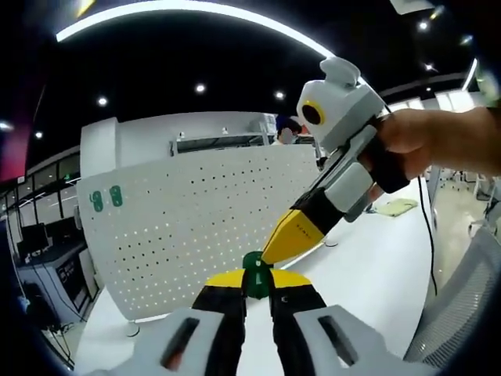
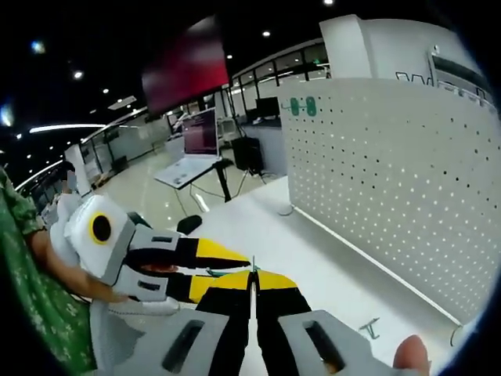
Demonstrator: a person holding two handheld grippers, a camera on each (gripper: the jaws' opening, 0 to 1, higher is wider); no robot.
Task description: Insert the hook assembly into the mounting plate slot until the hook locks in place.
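A small green hook piece (image 1: 253, 276) is pinched between the yellow tips of my left gripper (image 1: 254, 288), which is shut on it. My right gripper (image 1: 275, 249) reaches in from the upper right, and its closed yellow tip touches the green piece. In the right gripper view, my right gripper (image 2: 252, 276) has its jaws together on a thin metal sliver (image 2: 252, 263). There the left gripper (image 2: 239, 268) comes in from the left and meets it tip to tip. The white perforated mounting plate (image 1: 196, 227) (image 2: 391, 172) stands upright on the table behind. Two green hooks (image 1: 106, 197) (image 2: 301, 106) hang near its top corner.
The white table (image 1: 368, 266) (image 2: 313, 251) runs along the plate's foot. A small wire hook (image 2: 368, 327) lies on it near my right gripper. A person's hand (image 1: 438, 137) holds the right gripper. Desks and monitors (image 2: 200, 133) stand farther back.
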